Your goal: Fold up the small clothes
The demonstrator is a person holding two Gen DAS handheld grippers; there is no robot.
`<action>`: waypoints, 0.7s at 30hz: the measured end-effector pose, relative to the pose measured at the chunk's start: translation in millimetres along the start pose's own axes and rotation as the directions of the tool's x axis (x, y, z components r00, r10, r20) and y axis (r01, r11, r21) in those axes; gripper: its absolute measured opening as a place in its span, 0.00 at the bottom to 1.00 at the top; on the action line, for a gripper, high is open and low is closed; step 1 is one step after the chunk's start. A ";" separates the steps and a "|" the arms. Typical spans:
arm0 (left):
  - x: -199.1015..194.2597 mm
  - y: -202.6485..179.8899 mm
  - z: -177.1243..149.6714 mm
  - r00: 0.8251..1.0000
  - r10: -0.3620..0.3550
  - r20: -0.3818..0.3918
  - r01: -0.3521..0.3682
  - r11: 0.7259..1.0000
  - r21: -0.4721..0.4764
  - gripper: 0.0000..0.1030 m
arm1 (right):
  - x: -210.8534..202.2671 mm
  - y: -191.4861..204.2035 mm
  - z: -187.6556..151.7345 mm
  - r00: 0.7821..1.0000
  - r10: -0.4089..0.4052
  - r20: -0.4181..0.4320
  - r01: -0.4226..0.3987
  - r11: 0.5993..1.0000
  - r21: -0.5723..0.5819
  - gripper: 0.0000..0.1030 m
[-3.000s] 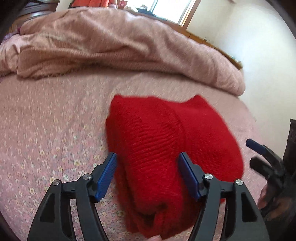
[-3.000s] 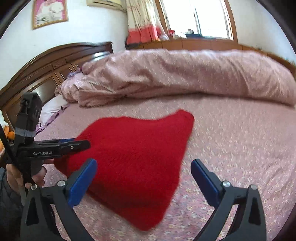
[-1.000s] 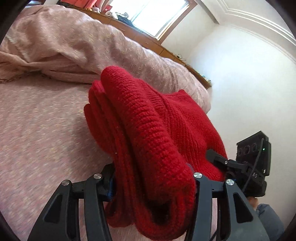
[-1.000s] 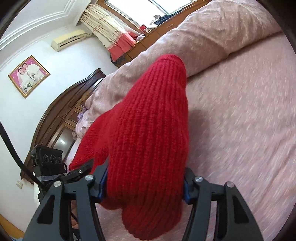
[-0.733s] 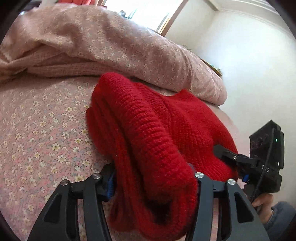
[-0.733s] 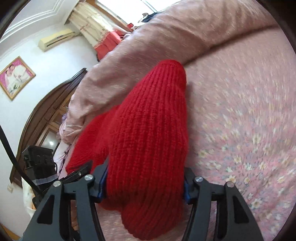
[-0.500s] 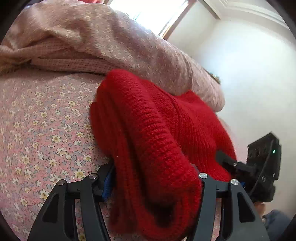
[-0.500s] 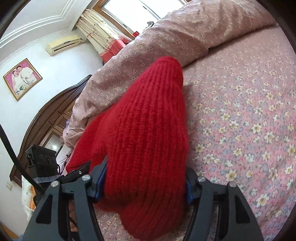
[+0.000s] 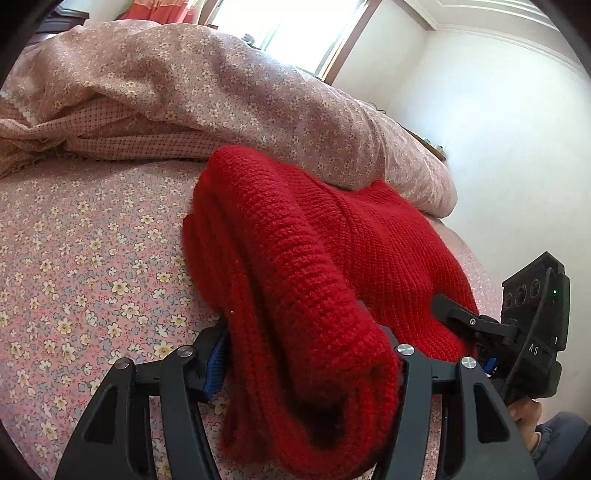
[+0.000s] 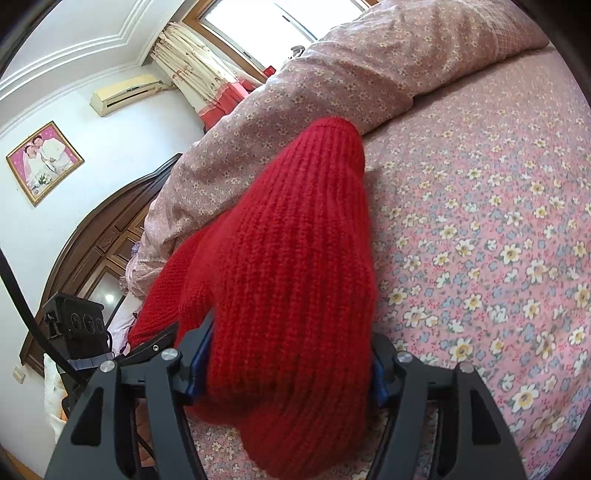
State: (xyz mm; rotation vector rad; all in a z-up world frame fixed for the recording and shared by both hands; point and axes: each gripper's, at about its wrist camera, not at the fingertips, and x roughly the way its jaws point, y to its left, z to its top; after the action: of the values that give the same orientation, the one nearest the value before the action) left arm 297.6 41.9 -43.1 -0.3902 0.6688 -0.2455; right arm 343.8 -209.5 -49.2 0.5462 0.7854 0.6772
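- Now the red knitted sweater (image 9: 332,258) lies folded into a thick bundle on the floral bed sheet (image 9: 74,258), and its far edge is just beside the rumpled pink quilt (image 9: 221,92).
- In the left wrist view, the left gripper (image 9: 306,358) has its two fingers pressed against both sides of one thick folded end of the sweater; a blue pad (image 9: 216,360) shows on the left finger, while the other pad is hidden by the wool.
- The held end of the bundle bulges up between the black fingers and hangs a little over them toward the camera.
- In the right wrist view, the right gripper (image 10: 286,363) is clamped in the same way on the other end of the sweater (image 10: 295,258), with blue pads (image 10: 199,360) just visible at both sides of the wool.
- Both grippers are close together at the near side of the bundle: the right gripper's body (image 9: 532,325) shows at the right edge of the left view, and the left gripper's body (image 10: 74,325) shows at the left edge of the right view.
- Behind the bed stand a dark wooden headboard (image 10: 92,240), a framed photo (image 10: 44,160) on the white wall, an air conditioner (image 10: 125,92) and a curtain (image 10: 207,81) beside the window (image 10: 273,22).
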 end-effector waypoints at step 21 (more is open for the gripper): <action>-5.7 -14.0 -2.2 0.999 0.046 0.006 -0.046 0.998 0.031 0.55 | 0.3 -3.1 0.1 1.000 0.015 -0.002 -0.015 1.000 0.017 0.70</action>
State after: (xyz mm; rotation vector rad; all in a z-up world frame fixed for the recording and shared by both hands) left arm 290.5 30.7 -35.5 -0.3449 0.6667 -0.2111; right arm 345.0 -211.3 -51.3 0.5672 0.7905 0.6856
